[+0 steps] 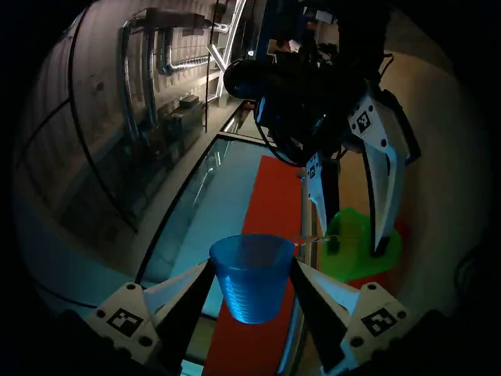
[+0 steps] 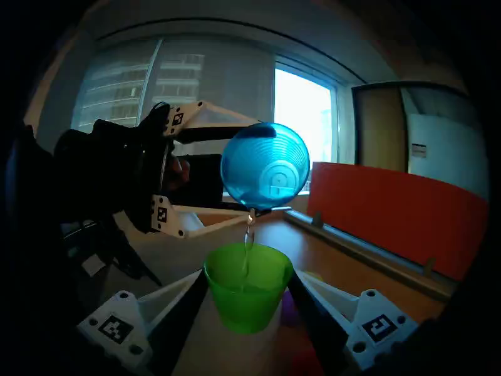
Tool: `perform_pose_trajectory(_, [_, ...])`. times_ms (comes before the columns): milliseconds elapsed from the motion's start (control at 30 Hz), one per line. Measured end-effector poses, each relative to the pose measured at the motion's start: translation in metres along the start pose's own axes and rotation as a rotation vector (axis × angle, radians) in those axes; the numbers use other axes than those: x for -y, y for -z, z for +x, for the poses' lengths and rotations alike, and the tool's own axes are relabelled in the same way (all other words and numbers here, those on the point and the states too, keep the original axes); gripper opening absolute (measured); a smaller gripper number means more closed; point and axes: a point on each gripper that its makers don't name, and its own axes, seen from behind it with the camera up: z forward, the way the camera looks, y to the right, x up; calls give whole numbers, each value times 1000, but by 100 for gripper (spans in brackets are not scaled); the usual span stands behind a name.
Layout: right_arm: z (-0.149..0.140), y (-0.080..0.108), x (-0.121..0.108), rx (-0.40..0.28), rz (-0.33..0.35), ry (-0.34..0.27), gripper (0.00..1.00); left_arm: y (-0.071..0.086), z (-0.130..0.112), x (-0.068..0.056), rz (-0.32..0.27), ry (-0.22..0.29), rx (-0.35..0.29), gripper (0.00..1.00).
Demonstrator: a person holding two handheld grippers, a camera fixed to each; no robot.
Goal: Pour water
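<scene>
The blue cup (image 1: 253, 285) is gripped at mid-wall between the fingers of the left gripper (image 1: 252, 271), which are narrowed to the cup's width and pressed on both sides. In the right gripper view it is seen tipped on its side, directly above the green cup (image 2: 248, 297) and apart from it. A thin stream of water (image 2: 248, 237) falls from the lowest point of the blue rim into the green cup's mouth. The green cup is held upright between the fingers of the right gripper (image 2: 248, 279), likewise narrowed onto its walls. It is held above the desk (image 2: 332, 250), near the edge bounded by the red partition (image 2: 401, 213).

Both cups are judged to be thin, light plastic: stiff at the rim, yielding in the wall, smooth and likely slippery when wet. A hold at mid-height, below the rim, is judged best. A hard squeeze could buckle the wall and spill the contents. The green cup will grow heavier as it is filled, so a slip is to be guarded against.

The blue cup's ribbed inside is seen down to its base, so little water is judged to be left in it. The level in the green cup cannot be told.
</scene>
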Motion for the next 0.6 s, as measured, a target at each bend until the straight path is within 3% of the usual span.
perform_pose_trajectory(600, [1, -1, 0, 0, -2, 1, 91, 0, 0, 5, 2, -50, 2, 84])
